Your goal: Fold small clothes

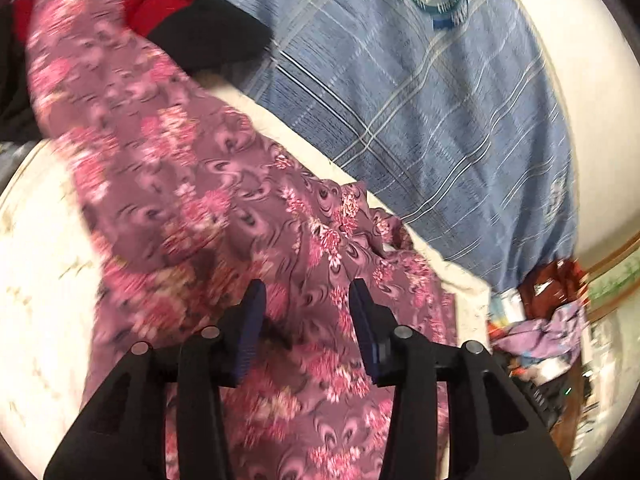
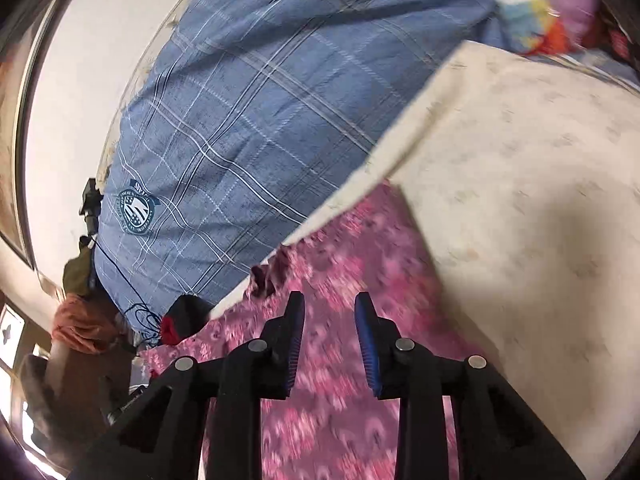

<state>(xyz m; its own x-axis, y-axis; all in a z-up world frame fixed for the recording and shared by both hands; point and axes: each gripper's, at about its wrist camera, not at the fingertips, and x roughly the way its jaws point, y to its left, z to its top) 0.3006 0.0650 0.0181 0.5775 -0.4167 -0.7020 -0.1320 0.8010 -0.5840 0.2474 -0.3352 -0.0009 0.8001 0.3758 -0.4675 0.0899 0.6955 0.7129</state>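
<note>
A purple garment with pink flowers (image 1: pixel 208 184) lies stretched along a cream, faintly patterned surface (image 1: pixel 40 264). My left gripper (image 1: pixel 308 292) hovers over its near end with the jaws apart, and nothing is pinched between the blue pads. In the right wrist view the same floral garment (image 2: pixel 360 248) runs under my right gripper (image 2: pixel 329 302). That gripper also stands open, with only the cloth showing through the gap below. One edge of the garment ends against the bare cream surface (image 2: pixel 520 200).
A blue plaid quilt (image 1: pixel 420 92) with a crest badge (image 2: pixel 136 210) borders the cream surface. Red and black clothes (image 1: pixel 192 20) lie at the garment's far end. A heap of mixed clothes (image 1: pixel 540 328) sits at the right. Cables and an orange cloth (image 2: pixel 80 328) are at the left.
</note>
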